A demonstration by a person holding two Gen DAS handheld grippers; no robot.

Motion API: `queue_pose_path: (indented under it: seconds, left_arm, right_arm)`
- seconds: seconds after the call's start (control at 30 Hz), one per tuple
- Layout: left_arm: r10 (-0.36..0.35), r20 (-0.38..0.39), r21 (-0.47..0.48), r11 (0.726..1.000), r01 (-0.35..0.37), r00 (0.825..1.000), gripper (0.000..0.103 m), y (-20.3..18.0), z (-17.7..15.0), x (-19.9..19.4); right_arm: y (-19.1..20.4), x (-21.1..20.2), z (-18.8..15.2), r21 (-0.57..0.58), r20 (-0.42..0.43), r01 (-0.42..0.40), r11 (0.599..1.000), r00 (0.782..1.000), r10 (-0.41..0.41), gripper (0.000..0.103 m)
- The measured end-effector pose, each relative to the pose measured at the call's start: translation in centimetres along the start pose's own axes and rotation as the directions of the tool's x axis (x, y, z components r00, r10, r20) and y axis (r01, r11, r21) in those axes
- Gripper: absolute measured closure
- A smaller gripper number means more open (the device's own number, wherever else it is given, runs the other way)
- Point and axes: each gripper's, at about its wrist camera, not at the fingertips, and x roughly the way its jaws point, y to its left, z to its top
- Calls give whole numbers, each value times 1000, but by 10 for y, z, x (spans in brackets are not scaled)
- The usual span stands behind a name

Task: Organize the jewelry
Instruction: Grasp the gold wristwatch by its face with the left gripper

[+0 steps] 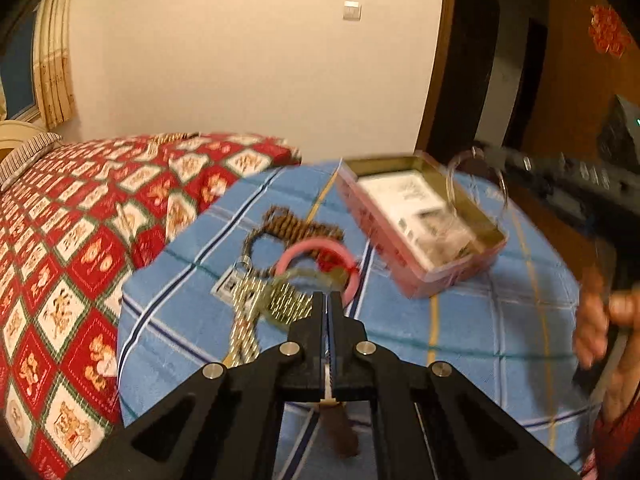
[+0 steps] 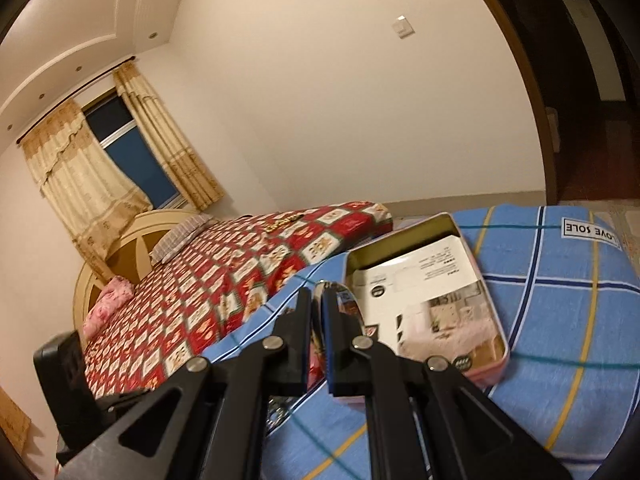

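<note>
An open pink tin [image 1: 420,224] with a printed card inside sits on the blue plaid cloth [image 1: 480,320]. My left gripper [image 1: 330,300] is shut on a pink bangle [image 1: 316,250] among a pile of jewelry: a brown bead bracelet [image 1: 288,224] and a gold chain with a lock charm [image 1: 256,300]. My right gripper [image 2: 318,292] is shut on a thin silver bangle [image 2: 352,300] and holds it beside the tin [image 2: 424,296]. In the left wrist view that bangle [image 1: 476,184] hangs blurred over the tin's far end.
A bed with a red patterned cover [image 1: 72,240] lies to the left, with some gold jewelry [image 2: 282,224] on it. The wall and a dark doorway [image 1: 492,80] are behind. The person's hand [image 1: 604,328] is at the right edge.
</note>
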Motion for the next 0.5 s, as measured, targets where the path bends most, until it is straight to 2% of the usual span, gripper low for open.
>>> queue_pose_path:
  seconds: [0.03,0.17,0.2,0.33,0.47,0.5]
  left_arm:
    - [3,-28,13,1000,-3,1000,98,0,-6,4]
    - [-22,-120,-11,1000,21,993,58,0,-28,19]
    - [-13,-135,-15,1000,11,991,54,-1,-33,23]
    - [-2,-204,-31,999,-5,979,54,-8,-43,43]
    - [43,-178,-8,999,-45,983,54,-15,-45,47]
    - [50,-172,2,999,-51,984,59,-17,-45,48]
  right_arm:
    - [-6,6,2,22,-11,-11,1000,1000,11,94]
    - [-35,33,0,110,-66,-27,994,997,35,94]
    - [-42,39,-5,124,-79,-15,992,997,25,94]
    - [-57,43,-12,137,-97,27,990,995,-14,92]
    - [-58,28,-8,88,-47,104,991,994,-100,87]
    - [-57,20,-7,78,-21,121,990,993,-120,84]
